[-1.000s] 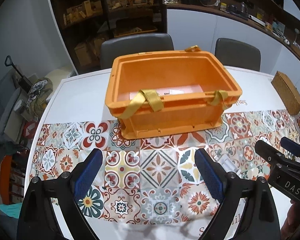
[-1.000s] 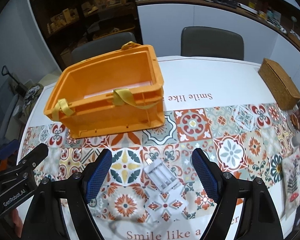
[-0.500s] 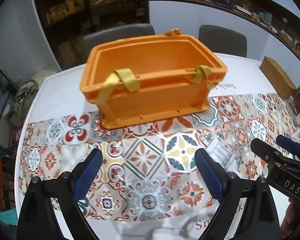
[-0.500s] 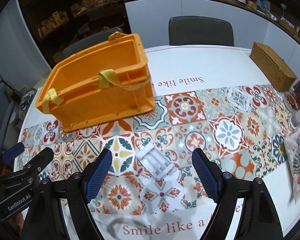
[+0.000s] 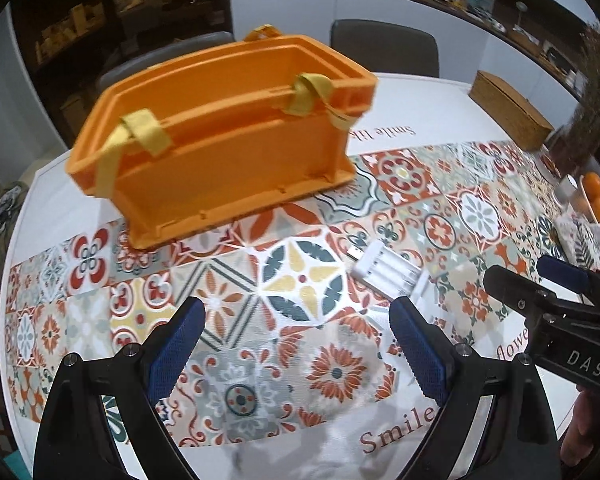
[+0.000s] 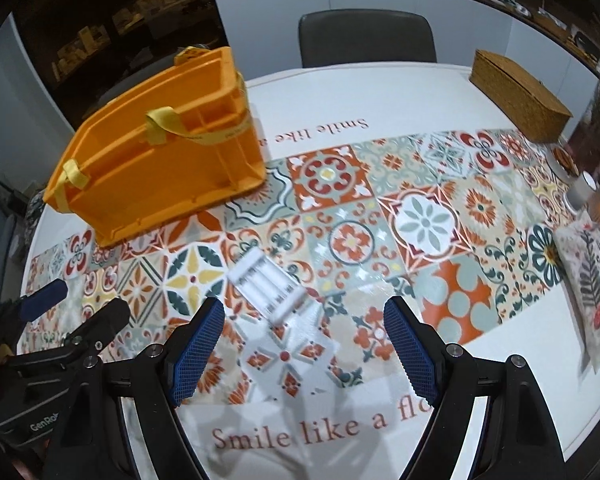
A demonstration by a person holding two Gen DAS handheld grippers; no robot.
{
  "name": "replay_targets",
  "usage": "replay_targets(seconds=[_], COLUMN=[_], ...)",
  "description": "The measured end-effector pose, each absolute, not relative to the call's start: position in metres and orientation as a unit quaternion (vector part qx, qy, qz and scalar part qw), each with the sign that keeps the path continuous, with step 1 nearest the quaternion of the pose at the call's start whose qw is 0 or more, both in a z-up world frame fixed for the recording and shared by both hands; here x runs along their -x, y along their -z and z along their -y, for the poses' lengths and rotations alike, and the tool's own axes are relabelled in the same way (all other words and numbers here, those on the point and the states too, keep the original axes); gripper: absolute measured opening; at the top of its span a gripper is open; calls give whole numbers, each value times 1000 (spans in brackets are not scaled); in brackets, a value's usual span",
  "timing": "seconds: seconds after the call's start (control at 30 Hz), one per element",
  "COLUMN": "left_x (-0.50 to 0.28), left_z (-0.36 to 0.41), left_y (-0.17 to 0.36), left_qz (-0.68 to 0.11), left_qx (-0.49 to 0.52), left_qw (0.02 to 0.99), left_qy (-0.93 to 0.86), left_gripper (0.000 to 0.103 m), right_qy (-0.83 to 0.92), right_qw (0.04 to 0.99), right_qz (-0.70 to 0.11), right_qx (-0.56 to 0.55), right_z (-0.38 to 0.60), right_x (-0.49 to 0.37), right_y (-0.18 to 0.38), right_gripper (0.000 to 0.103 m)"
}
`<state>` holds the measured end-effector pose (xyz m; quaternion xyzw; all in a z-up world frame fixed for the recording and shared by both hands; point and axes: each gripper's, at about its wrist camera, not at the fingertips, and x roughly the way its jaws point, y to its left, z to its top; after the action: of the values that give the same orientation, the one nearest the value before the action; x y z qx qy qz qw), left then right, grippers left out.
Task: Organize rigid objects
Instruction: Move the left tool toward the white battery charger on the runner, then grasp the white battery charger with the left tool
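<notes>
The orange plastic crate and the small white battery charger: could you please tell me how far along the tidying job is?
Done: nothing visibly. The orange plastic crate stands on the patterned tablecloth, its inside hidden from these views. In hand: nothing; the left gripper and right gripper are both open and empty. Left: the small white battery charger lies on the cloth ahead of the right gripper, still to be picked up and put away.

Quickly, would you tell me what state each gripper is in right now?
Left gripper: open, holding nothing.
Right gripper: open, holding nothing; the white battery charger lies just ahead.
</notes>
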<state>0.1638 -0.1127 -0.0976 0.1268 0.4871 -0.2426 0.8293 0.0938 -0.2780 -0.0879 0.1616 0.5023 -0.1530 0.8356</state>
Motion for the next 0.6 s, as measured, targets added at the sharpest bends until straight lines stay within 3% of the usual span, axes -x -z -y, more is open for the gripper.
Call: replay_targets(seconds=[0.6], left_x=[-164], left_z=[164], left_y=[140], left_qz=[-513], left_qx=[-161], left_qw=[783], left_qy=[312], left_gripper=[94], right_qy=[212], right_qw=[816], right_qz=[-507], right_qx=[-180], right_z=[312], right_x=[-73], right_y=[112], right_gripper=[82])
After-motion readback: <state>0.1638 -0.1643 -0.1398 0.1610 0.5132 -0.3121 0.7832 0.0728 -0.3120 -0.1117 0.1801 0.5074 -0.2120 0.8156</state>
